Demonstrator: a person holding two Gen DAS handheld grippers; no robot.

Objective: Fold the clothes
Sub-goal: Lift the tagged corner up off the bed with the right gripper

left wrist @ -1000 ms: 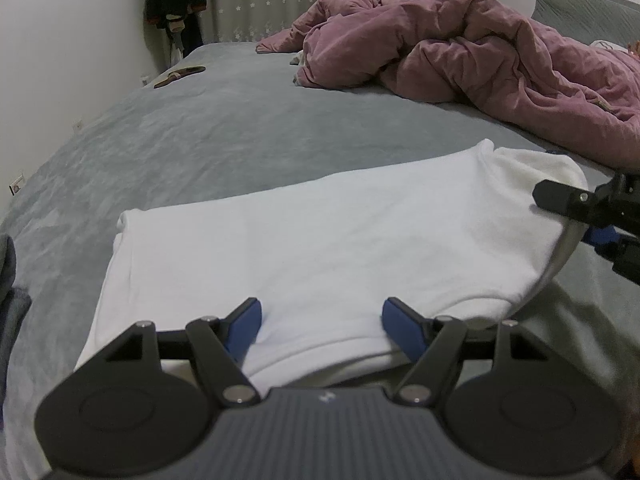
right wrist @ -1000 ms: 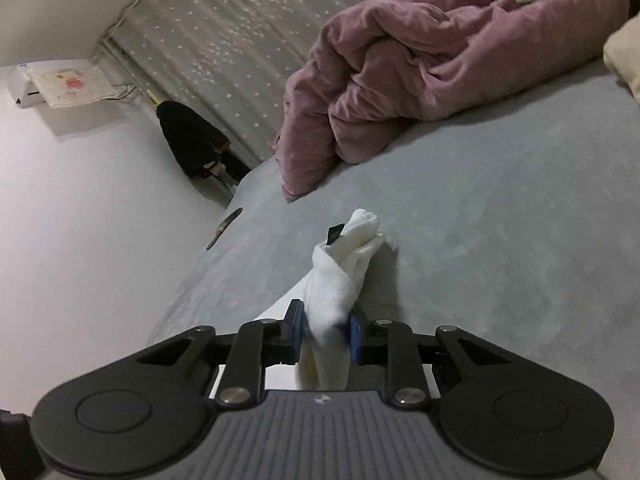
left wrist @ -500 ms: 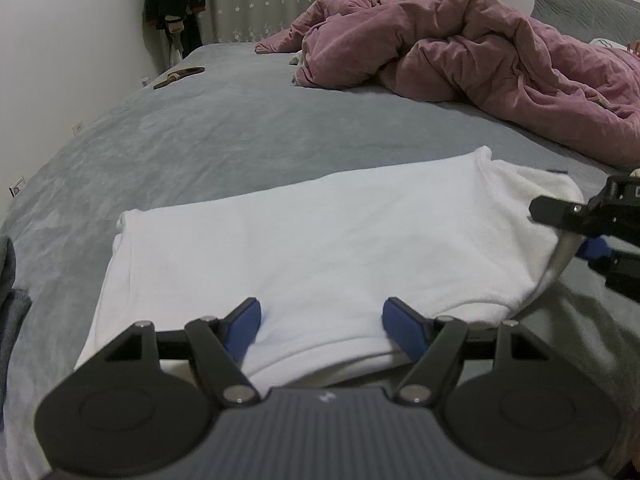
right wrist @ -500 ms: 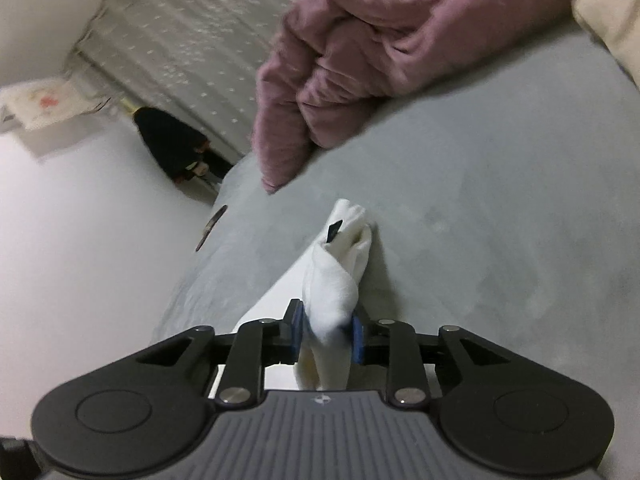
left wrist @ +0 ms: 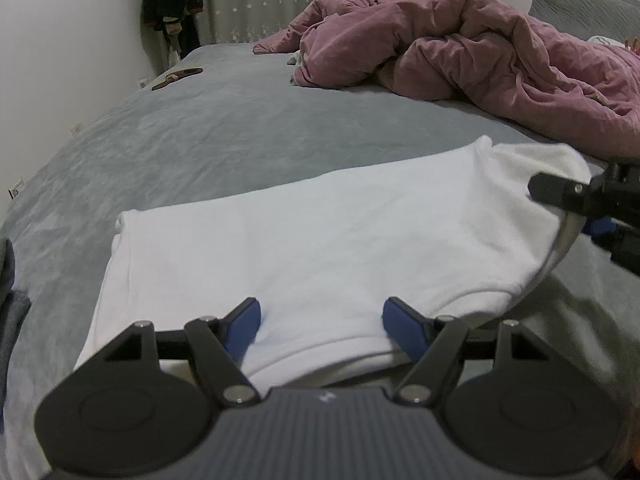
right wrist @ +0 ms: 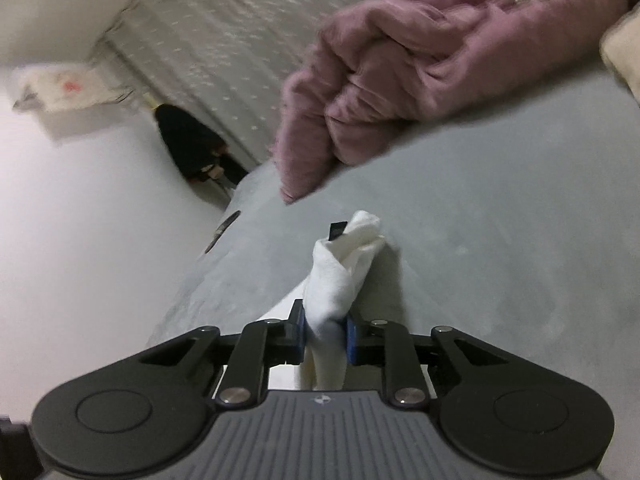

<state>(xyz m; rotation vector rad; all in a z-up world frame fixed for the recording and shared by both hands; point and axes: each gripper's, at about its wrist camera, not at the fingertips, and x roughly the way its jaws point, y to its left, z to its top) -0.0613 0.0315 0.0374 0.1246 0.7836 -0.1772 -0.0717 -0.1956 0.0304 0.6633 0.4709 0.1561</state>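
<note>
The right wrist view is blurred, so the far wall, the curtain (right wrist: 256, 40) and the pink blanket (right wrist: 420, 80) look smeared there. In the left wrist view the right gripper (left wrist: 596, 220) is cut off by the right edge, and only its black fingers and a bit of blue pad show. At the left edge a dark grey cloth (left wrist: 10, 304) is also cut off, and I cannot tell what it is. A small brown object (left wrist: 176, 78) lies far on the left of the bed; it is too small to name.

The white shirt (left wrist: 320, 248) lies flat on the grey bed cover (left wrist: 200, 140), folded to a long band from left to right. Its near edge sits between the fingers of the left gripper (left wrist: 322, 326), which stand wide apart. The blue pads touch the cloth on both sides, but whether they press it is not clear.

The right gripper (right wrist: 323, 334) is closed on the right end of the shirt (right wrist: 340, 268). Its jaws have just been closing a little more, with the cloth between the pads. The pinched end is bunched in a thick twisted roll that rises above the bed, with a small black tag (right wrist: 337, 230) at its tip.

The shirt looks soft and thick, the bed cover is smooth and slightly wrinkled, and the blanket is crumpled and fluffy.
</note>
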